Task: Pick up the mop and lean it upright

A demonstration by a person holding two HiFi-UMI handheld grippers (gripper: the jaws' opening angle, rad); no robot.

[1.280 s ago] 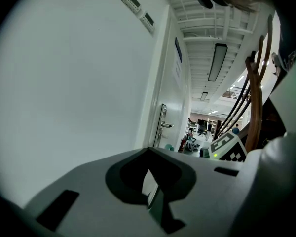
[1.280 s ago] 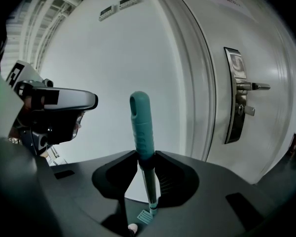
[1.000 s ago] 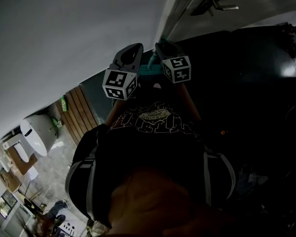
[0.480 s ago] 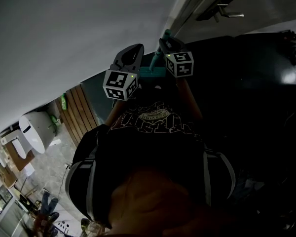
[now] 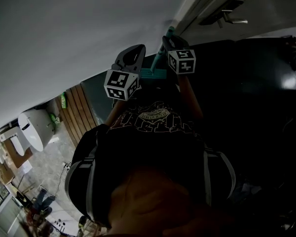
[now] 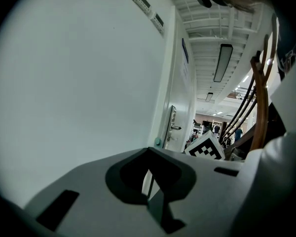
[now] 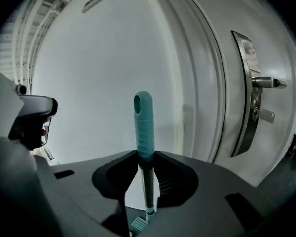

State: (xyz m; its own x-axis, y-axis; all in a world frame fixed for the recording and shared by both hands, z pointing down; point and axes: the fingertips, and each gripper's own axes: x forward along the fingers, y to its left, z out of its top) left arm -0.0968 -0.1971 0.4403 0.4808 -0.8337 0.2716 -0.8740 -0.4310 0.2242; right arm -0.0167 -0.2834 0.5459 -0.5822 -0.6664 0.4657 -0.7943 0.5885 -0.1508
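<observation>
The mop has a teal grip (image 7: 143, 123) and a dark shaft that runs down between my right gripper's jaws to a teal mop head (image 7: 139, 223). My right gripper (image 7: 147, 169) is shut on the mop's shaft just below the grip. In the head view the grip's tip (image 5: 170, 32) stands close to the white wall beside the door frame, the mop head (image 5: 152, 73) lies below it, and the right gripper (image 5: 166, 45) is between them. My left gripper (image 5: 130, 58) hangs left of the mop, apart from it, jaws together and holding nothing; its own view shows only wall ahead (image 6: 150, 181).
A white wall (image 5: 79, 28) fills the left. To the right is a door with a metal lever handle (image 7: 260, 83), also seen in the head view (image 5: 228, 17). A person's dark shirt (image 5: 153, 147) fills the lower head view. A corridor (image 6: 209, 127) opens beyond the door.
My right gripper has shifted the mop a little up and to the right, closer to the door frame. The left gripper has barely moved.
</observation>
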